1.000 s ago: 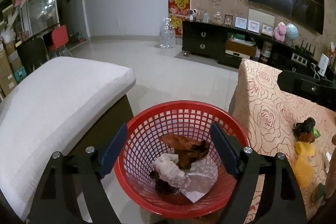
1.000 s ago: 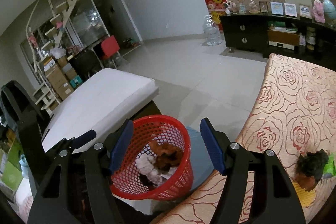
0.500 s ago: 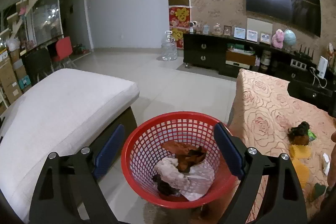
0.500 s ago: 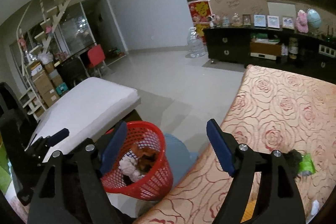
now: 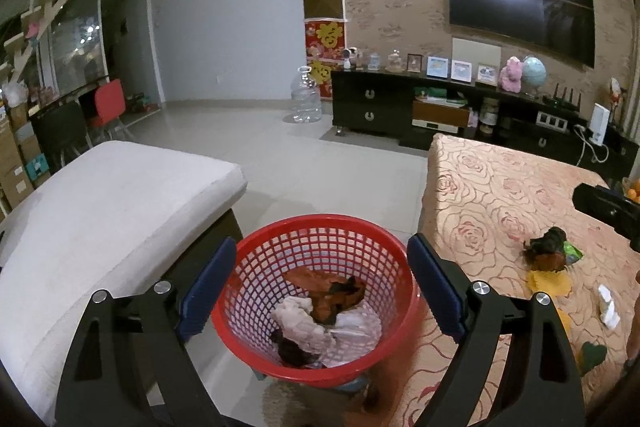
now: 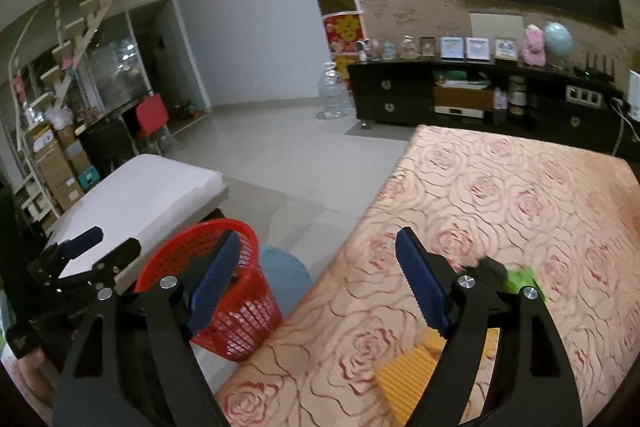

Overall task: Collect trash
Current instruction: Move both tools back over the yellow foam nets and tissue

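A red mesh basket (image 5: 256, 267) stands on the floor beside the table; it holds white paper, an orange wrapper and dark scraps (image 5: 320, 311). It also shows in the right wrist view (image 6: 244, 323). My left gripper (image 5: 318, 287) is open and empty above it. My right gripper (image 6: 320, 287) is open and empty over the rose-patterned tablecloth (image 6: 500, 195). On the cloth lie a dark clump (image 5: 546, 253), a green wrapper (image 6: 520, 279), yellow corrugated paper (image 6: 404, 379) and a white scrap (image 5: 608, 307).
A white cushioned bench (image 5: 100, 211) stands left of the basket. A blue stool (image 6: 284, 279) sits under the basket. A black TV cabinet (image 5: 400, 107) lines the far wall, with a water jug (image 5: 306, 101) on the tiled floor.
My right gripper has swung right, from over the basket to over the table's trash. My left gripper has pulled back and up a little from the basket.
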